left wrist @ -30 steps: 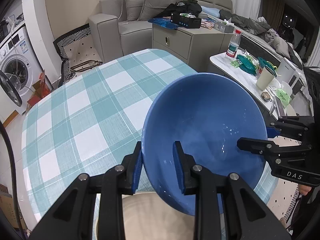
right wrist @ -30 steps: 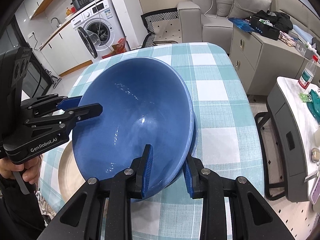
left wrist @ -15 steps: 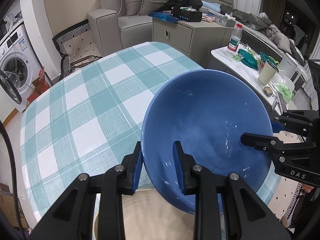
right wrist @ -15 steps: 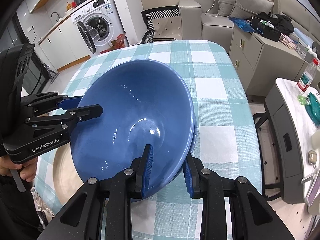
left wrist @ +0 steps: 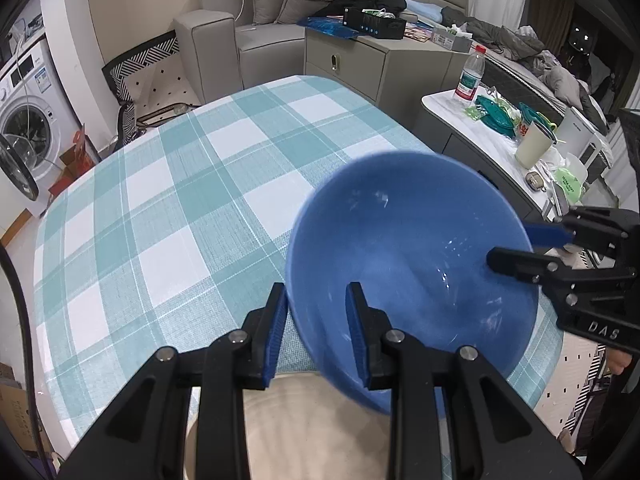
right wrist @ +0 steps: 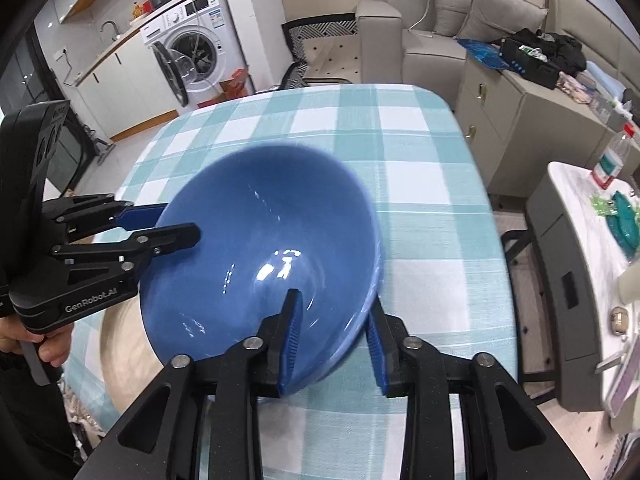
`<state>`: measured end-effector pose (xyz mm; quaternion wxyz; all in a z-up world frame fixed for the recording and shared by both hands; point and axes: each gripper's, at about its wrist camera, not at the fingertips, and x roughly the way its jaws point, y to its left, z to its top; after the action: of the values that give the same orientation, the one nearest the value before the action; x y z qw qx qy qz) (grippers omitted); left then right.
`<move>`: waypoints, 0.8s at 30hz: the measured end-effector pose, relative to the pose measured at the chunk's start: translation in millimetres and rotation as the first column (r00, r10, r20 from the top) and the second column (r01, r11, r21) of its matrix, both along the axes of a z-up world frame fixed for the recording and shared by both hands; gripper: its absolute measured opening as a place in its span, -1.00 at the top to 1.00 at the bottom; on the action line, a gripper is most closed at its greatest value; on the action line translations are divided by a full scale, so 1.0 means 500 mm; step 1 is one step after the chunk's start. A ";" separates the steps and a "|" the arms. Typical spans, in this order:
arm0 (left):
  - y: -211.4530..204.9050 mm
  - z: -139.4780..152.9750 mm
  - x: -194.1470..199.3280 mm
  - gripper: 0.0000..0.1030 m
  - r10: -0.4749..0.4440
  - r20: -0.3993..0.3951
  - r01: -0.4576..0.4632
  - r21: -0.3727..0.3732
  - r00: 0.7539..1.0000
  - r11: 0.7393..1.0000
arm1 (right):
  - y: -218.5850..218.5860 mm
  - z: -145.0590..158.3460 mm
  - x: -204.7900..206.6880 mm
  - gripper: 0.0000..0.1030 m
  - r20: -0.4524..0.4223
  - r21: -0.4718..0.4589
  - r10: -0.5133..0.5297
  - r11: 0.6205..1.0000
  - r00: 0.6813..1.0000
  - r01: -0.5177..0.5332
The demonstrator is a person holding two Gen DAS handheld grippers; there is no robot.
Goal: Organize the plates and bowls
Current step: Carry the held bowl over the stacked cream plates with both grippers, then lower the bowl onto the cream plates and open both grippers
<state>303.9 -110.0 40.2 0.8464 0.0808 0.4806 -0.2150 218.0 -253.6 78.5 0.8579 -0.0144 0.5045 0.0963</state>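
Observation:
A large blue bowl hangs tilted over the checked table, just above a beige plate near the table's front edge. My left gripper is shut on the bowl's rim, one pad inside and one outside. My right gripper straddles the opposite rim. Its jaws are opening: the inner pad is against the bowl, while the outer pad stands slightly off the wall. The bowl looks motion-blurred.
The teal and white checked tablecloth stretches away beyond the bowl. A side table with a bottle, cups and green items stands to the right. A sofa, a cabinet and a washing machine lie farther off. A hand holds the left gripper.
The bowl has sunk a little toward the plate and is now blurred. My right gripper's jaws stand slightly wider on the rim. The left grip looks the same.

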 end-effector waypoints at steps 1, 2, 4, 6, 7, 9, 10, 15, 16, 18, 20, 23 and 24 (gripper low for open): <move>0.000 0.000 0.000 0.42 -0.001 0.000 0.001 -0.002 1.000 1.000 | -0.004 0.001 0.000 0.33 0.003 0.000 -0.004 1.000 1.000 0.004; -0.001 -0.001 0.000 0.42 -0.002 0.000 0.002 -0.002 1.000 1.000 | -0.009 0.003 0.000 0.33 0.006 0.002 -0.008 1.000 1.000 0.008; 0.000 -0.001 0.000 0.39 -0.001 -0.001 0.001 -0.004 1.000 1.000 | -0.015 0.005 0.002 0.31 0.009 0.002 -0.013 1.000 1.000 0.013; -0.001 -0.005 0.001 0.32 0.002 -0.007 -0.002 -0.002 1.000 1.000 | -0.019 0.005 0.003 0.25 0.011 0.006 -0.016 1.000 1.000 0.016; -0.002 -0.007 0.001 0.20 0.004 -0.006 -0.004 0.005 1.000 1.000 | -0.022 0.004 0.002 0.19 0.013 0.012 -0.014 1.000 1.000 0.014; -0.003 -0.009 -0.001 0.05 0.006 -0.003 -0.006 0.006 1.000 1.000 | -0.024 0.003 0.000 0.07 0.017 0.024 -0.008 1.000 1.000 0.007; -0.003 -0.009 -0.002 -0.02 0.007 0.000 -0.007 0.007 1.000 1.000 | -0.025 0.003 -0.001 0.01 0.019 0.031 -0.004 1.000 1.000 0.003; 0.002 -0.009 -0.005 -0.11 0.013 0.013 -0.013 0.001 1.000 1.000 | -0.024 -0.007 -0.006 -0.36 0.025 0.065 0.017 0.998 1.000 -0.019; 0.004 -0.010 -0.006 -0.26 0.017 0.015 -0.017 0.001 1.000 1.000 | -0.023 -0.008 -0.008 -0.40 0.033 0.075 0.029 0.997 0.999 -0.031; 0.010 -0.011 -0.009 -0.70 0.037 0.036 -0.037 0.002 0.999 0.999 | -0.021 -0.010 -0.013 -0.54 0.048 0.080 0.047 0.995 0.998 -0.050; 0.016 -0.008 -0.015 -0.80 0.044 0.059 -0.043 -0.013 0.997 0.999 | -0.020 -0.015 -0.017 -0.61 0.059 0.093 0.058 0.994 0.997 -0.063; 0.025 -0.012 -0.018 -0.84 0.039 0.054 -0.038 -0.030 0.998 0.999 | -0.025 -0.023 -0.017 -0.67 0.064 0.108 0.052 0.992 0.997 -0.059; 0.026 -0.014 -0.020 -0.86 0.038 0.054 -0.036 -0.029 0.998 0.999 | -0.028 -0.025 -0.018 -0.69 0.066 0.120 0.050 0.991 0.997 -0.058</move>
<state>294.0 -96.7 33.0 0.8641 0.0660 0.4556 -0.2036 209.2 -267.6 65.9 0.8697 0.0214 0.4699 0.1495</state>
